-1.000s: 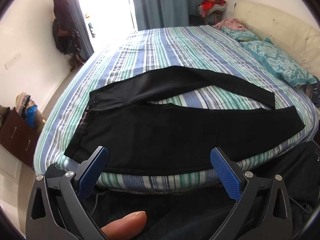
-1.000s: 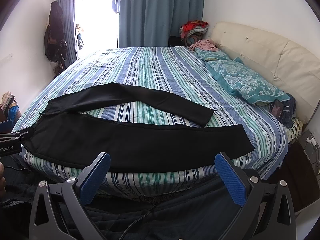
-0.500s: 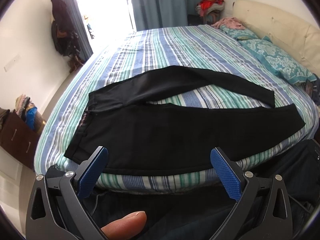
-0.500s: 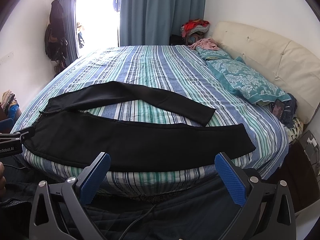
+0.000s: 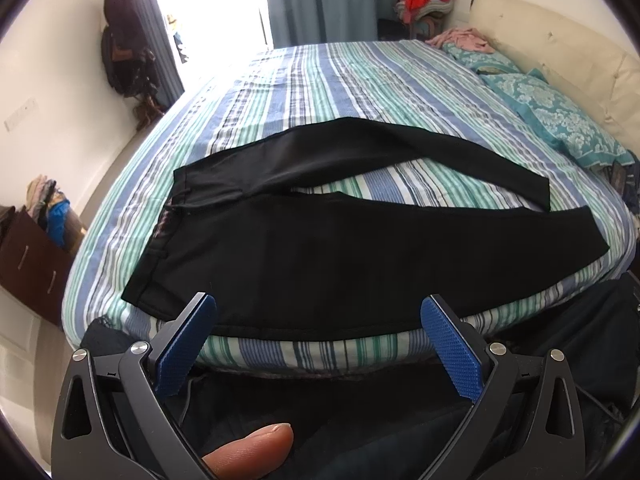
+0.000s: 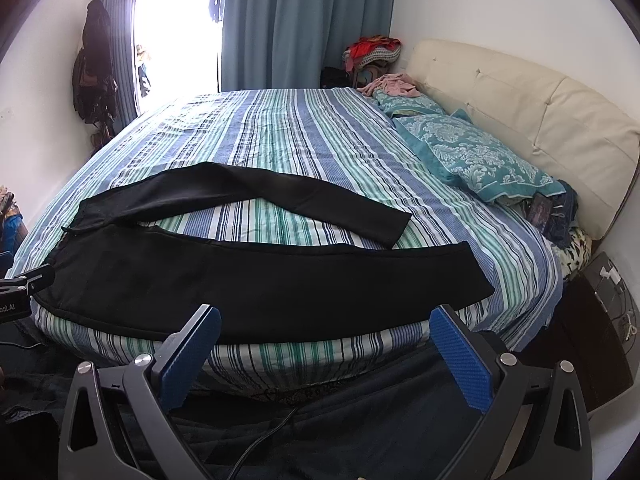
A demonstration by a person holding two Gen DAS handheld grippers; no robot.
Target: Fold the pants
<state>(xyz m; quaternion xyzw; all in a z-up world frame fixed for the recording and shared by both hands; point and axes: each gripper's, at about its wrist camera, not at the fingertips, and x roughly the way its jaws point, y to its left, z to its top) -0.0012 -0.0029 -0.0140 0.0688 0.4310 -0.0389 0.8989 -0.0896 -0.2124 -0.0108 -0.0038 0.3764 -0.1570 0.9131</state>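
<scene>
Black pants point(image 5: 320, 256) lie flat along the near edge of a striped bed point(image 5: 320, 80), waistband at the left, both legs spread apart and pointing right. They also show in the right wrist view point(image 6: 256, 280). My left gripper point(image 5: 318, 320) is open and empty, held just short of the bed edge below the near leg's hip part. My right gripper point(image 6: 324, 328) is open and empty, held in front of the near leg. The left gripper's body shows at the left edge of the right wrist view point(image 6: 20, 288).
Teal pillows point(image 6: 480, 160) and a cream headboard point(image 6: 540, 112) lie at the right. A phone point(image 6: 540, 208) rests by the pillows. Dark cloth and a cable point(image 6: 272, 428) lie below the bed edge. A brown cabinet point(image 5: 28, 264) stands at the left.
Both grippers have drifted slightly closer to the bed and a little higher. The pants have not moved.
</scene>
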